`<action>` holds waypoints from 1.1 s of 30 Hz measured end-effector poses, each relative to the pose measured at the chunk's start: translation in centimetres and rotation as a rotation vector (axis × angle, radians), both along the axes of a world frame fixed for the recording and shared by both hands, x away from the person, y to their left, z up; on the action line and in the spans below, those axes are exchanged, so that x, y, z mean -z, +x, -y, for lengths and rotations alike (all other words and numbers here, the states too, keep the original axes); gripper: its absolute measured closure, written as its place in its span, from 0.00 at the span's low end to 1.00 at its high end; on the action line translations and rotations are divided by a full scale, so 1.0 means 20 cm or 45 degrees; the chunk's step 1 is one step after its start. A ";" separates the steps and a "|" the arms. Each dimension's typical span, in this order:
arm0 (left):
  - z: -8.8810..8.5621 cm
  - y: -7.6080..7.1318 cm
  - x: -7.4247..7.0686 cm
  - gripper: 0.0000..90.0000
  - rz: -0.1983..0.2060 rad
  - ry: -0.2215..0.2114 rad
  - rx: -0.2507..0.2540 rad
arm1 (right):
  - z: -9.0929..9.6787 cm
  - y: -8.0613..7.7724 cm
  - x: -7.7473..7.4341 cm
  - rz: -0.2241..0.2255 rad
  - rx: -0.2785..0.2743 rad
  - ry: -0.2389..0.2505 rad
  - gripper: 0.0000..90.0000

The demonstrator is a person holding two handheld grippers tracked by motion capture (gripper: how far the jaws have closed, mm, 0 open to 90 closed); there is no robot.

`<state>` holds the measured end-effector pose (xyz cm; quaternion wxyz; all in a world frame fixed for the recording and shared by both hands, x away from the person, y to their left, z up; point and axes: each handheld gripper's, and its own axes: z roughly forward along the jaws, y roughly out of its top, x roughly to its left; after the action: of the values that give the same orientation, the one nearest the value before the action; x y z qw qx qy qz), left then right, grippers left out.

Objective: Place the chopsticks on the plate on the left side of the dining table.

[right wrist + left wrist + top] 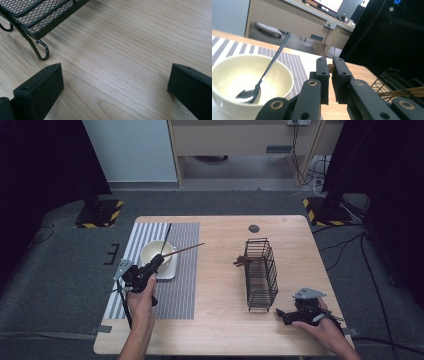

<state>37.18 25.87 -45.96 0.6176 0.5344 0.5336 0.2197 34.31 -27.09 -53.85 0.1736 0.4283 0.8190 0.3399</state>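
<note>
My left gripper (159, 260) is shut on a thin brown chopstick (185, 249) that points right and away, just above the rim of a cream bowl (150, 251). In the left gripper view the chopstick's round end (331, 67) is pinched between the nearly closed jaws of this gripper (330, 66). A black spoon (262, 80) leans in the bowl (234, 75), handle up. A black wire basket (261, 272) at centre right has more chopsticks (243, 262) poking out of its left side. My right gripper (280, 312) rests open on the table by the basket's near corner, jaws wide apart (115, 80).
The bowl stands on a white square saucer (170, 270) on a grey striped placemat (175, 292). The basket's curled foot (41, 53) is close to my right gripper's left jaw. A dark round cap (254, 228) is set in the wooden tabletop (220, 285) near its far edge.
</note>
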 end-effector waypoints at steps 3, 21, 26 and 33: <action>-0.03 -0.01 0.02 0.93 -0.001 -0.006 -0.012 | 0.00 0.00 0.00 0.000 -0.005 -0.001 0.00; -0.16 -0.07 0.07 0.93 -0.005 -0.019 -0.043 | 0.00 0.00 0.00 0.000 -0.006 -0.001 0.00; -0.18 -0.09 0.06 0.93 0.006 0.015 -0.039 | 0.00 0.00 0.00 0.001 -0.006 -0.001 0.00; -0.21 -0.11 0.08 0.93 -0.010 0.026 -0.042 | 0.00 0.00 0.00 0.001 -0.006 -0.001 0.00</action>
<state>35.06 30.03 -47.64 0.6061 0.5327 0.5426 0.2332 34.35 -27.13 -53.85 0.1733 0.4261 0.8202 0.3401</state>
